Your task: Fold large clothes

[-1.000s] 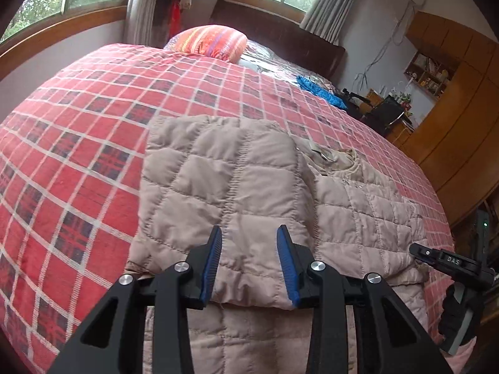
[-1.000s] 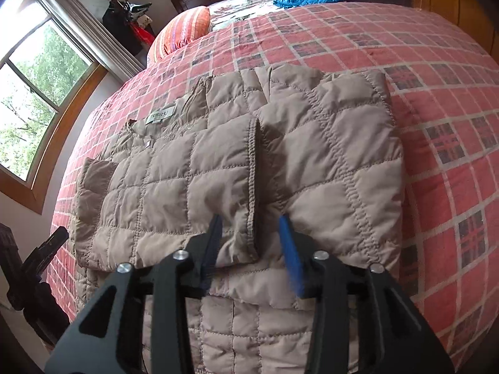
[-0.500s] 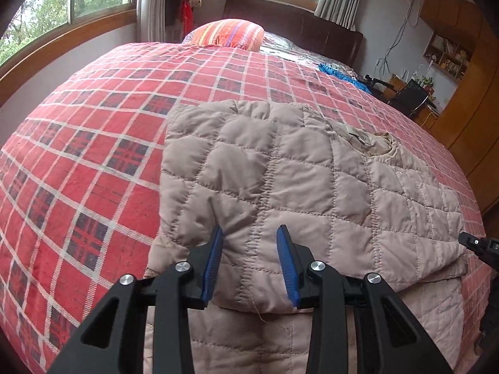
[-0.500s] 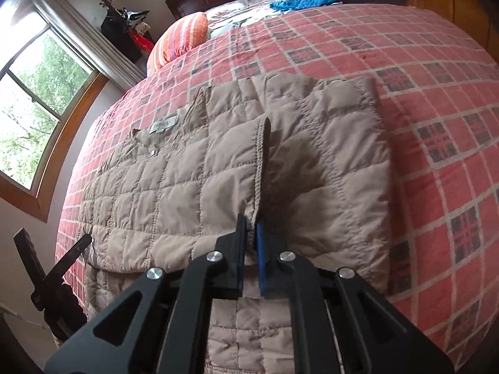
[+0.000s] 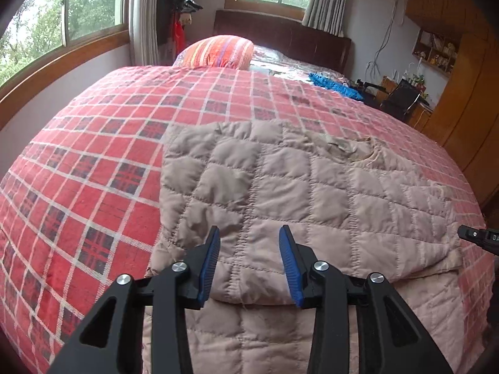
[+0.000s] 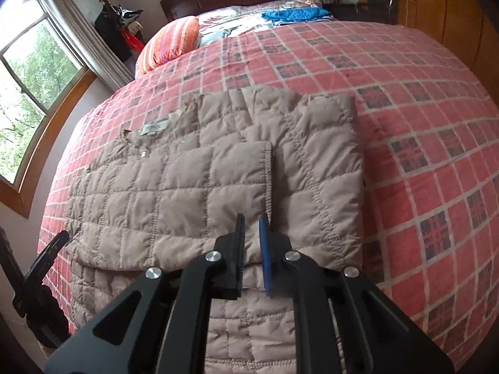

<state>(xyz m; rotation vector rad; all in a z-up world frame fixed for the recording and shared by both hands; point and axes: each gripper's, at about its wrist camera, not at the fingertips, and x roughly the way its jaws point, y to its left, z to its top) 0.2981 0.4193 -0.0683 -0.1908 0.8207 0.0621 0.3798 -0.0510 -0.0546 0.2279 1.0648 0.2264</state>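
A beige quilted jacket (image 5: 296, 193) lies on the red plaid bed cover (image 5: 93, 155), both sleeves folded in over its body. My left gripper (image 5: 248, 229) is open and hovers over the near hem of the folded left sleeve, nothing between its fingers. In the right wrist view the same jacket (image 6: 187, 187) shows the folded sleeve's stitched cuff edge (image 6: 268, 180) running down to my right gripper (image 6: 252, 216). Its jaws stand a narrow gap apart just above the fabric, and the sleeve lies flat beneath. Each gripper shows at the edge of the other's view.
A striped orange pillow (image 5: 218, 51) and a blue cloth (image 5: 333, 84) lie near the dark headboard (image 5: 280, 35). Wooden wardrobes (image 5: 467, 99) stand to the right, windows to the left. Bare plaid cover (image 6: 421, 124) spreads right of the jacket.
My right gripper went from open to shut at the sleeve's cuff edge, and now its jaws have parted slightly with the sleeve lying flat. The left gripper stayed open and drew back.
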